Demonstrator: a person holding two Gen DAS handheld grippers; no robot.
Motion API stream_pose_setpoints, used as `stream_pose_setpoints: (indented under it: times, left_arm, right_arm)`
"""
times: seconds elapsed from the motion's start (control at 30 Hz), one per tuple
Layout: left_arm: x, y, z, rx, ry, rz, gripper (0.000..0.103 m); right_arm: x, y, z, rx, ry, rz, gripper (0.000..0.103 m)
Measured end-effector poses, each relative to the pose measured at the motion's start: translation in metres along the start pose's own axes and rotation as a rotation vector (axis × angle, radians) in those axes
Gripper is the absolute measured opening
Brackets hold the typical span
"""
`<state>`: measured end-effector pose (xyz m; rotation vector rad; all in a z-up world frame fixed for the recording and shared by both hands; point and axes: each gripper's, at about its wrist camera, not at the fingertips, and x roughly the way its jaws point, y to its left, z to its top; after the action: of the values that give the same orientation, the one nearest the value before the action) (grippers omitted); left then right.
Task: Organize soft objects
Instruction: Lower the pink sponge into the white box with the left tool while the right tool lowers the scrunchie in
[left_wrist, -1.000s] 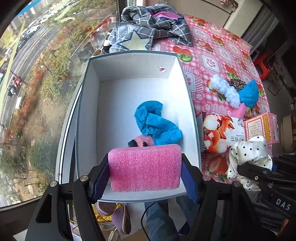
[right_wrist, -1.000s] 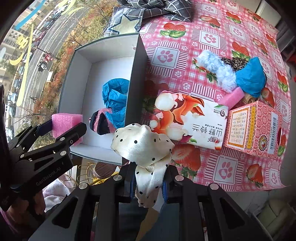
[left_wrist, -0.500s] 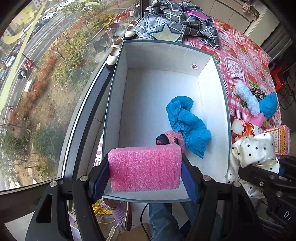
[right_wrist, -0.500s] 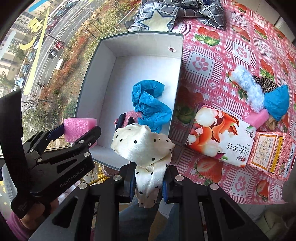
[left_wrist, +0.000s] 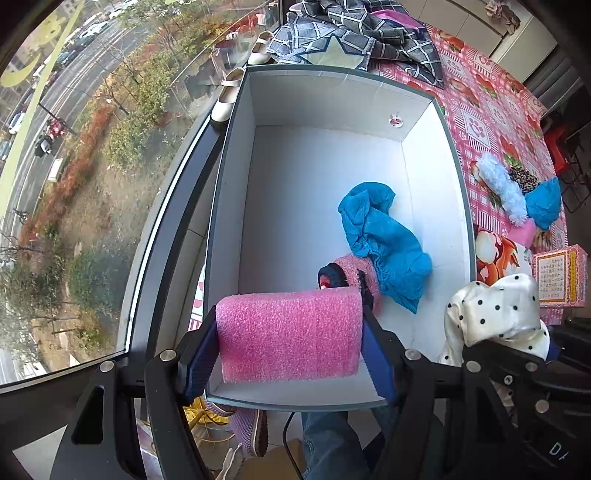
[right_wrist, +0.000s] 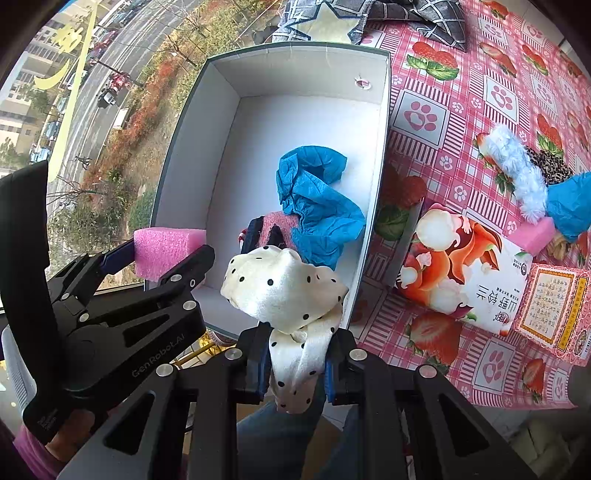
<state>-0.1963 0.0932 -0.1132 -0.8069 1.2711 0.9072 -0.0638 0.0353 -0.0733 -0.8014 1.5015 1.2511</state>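
Both claws loaded, both over the near end of the box (left_wrist: 436, 122).

Left claw (left_wrist: 290, 339): jaws set wide, clamped on the ends of a pink foam block (left_wrist: 290, 332). Pads press its two short ends, so the block hangs crosswise between them. Claw points straight down over the box's near-left corner; judged as lined up for a drop inside.

Right claw (right_wrist: 295, 363): nearly closed, pinching a white dotted cloth (right_wrist: 284, 288) by its lower folds; the loose bulk puffs out above the fingertips. It tilts steeply downward, near the box's near rim and just right of the left claw.

Box sits at the table (right_wrist: 461, 110) edge by the window. Already inside: blue cloth (left_wrist: 380, 240) and a pink knit piece (left_wrist: 354, 269), touching, toward the right wall. Left floor bare, which likely explains the foam's position.

Still on the table, well apart from the box: fluffy item (right_wrist: 517, 166), blue piece (right_wrist: 570, 203), small pink foam (right_wrist: 532, 230), two packages.

Neither item released yet.
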Motion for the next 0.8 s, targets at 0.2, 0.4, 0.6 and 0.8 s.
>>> stream_pose_setpoints:
  times: [0.2, 0.4, 0.6, 0.8]
  left_arm:
    - [0.002, 0.001, 0.001, 0.003, 0.009, 0.0, 0.073]
    - [0.004, 0.002, 0.001, 0.004, 0.015, 0.0, 0.073]
    - [0.007, 0.002, 0.002, 0.006, 0.025, 0.001, 0.073]
    - [0.011, 0.003, 0.002, 0.009, 0.036, 0.002, 0.073]
  right_arm:
    - [0.003, 0.002, 0.001, 0.01, 0.01, 0.002, 0.022]
    - [0.005, 0.002, 0.002, 0.013, 0.015, 0.004, 0.022]
    - [0.009, 0.0, 0.003, 0.022, 0.021, 0.008, 0.022]
    - [0.014, 0.0, 0.004, 0.031, 0.03, 0.026, 0.022]
